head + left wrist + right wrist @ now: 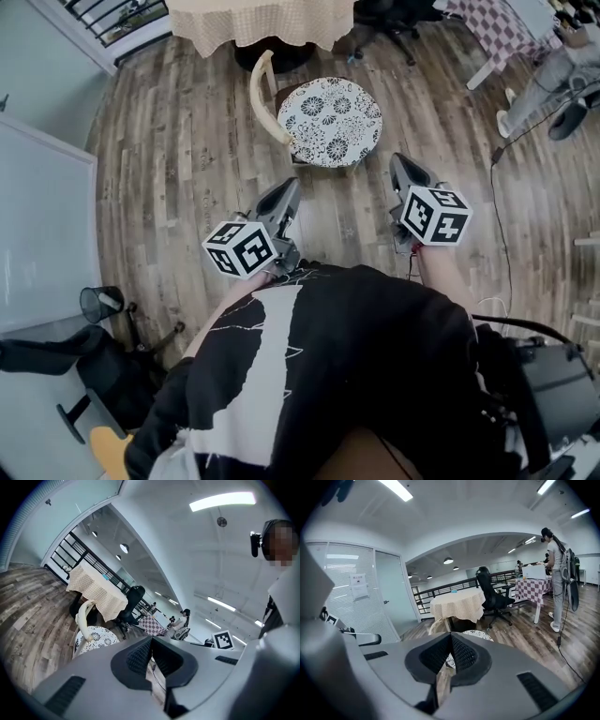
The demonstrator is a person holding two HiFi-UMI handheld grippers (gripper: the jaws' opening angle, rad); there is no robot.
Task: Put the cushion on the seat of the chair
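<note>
- Cushion [330, 122], round, white with black flowers, lies flat on the seat of the cream curved-back chair [262, 98]; placement looks complete.
- Left hand-held gripper [289, 187] and right hand-held gripper [399, 164]: closed, empty, held clear.

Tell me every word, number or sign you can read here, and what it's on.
No word or number here can be read.
Sheet on the glass wall: print too blurred to read.
Left cube and right cube: black-and-white square patterns, no letters.
</note>
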